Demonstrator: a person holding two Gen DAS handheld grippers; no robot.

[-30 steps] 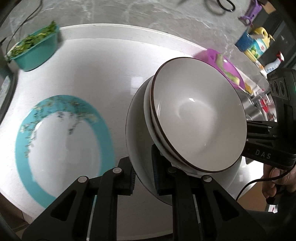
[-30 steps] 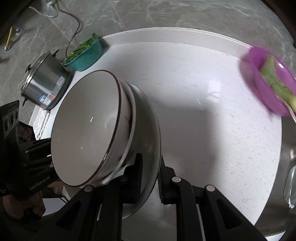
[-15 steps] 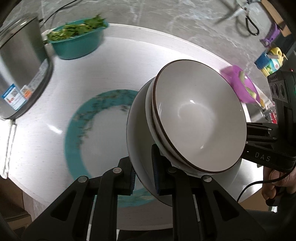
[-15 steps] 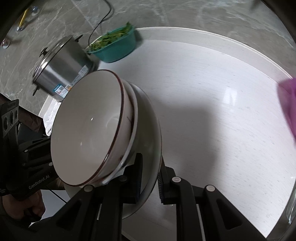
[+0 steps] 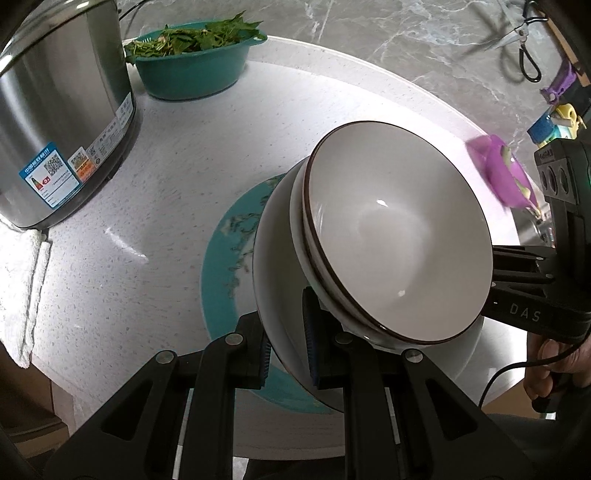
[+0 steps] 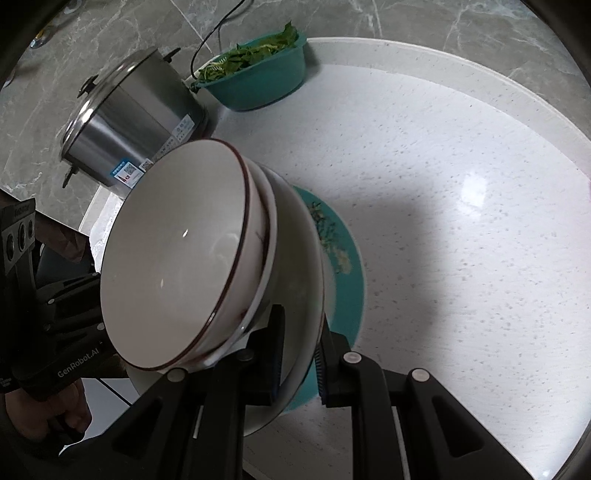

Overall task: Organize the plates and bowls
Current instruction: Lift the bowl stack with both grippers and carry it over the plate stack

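While gripped both sides, white plate [image 5: 275, 295] with stacked bowls [image 5: 395, 236], above teal plate [image 5: 221, 266]

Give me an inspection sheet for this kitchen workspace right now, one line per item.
Surface: white speckled counter, dry-looking.
Job's things: two stacked bowls on a white plate, carried above a teal plate.
Clutter: steel pot, teal basin of greens, purple bowl, white towel.
Grippers: left gripper and right gripper both clamp the white plate's rim.
Cables: black cord behind the pot.
Surroundings: grey marble wall, scissors hanging.
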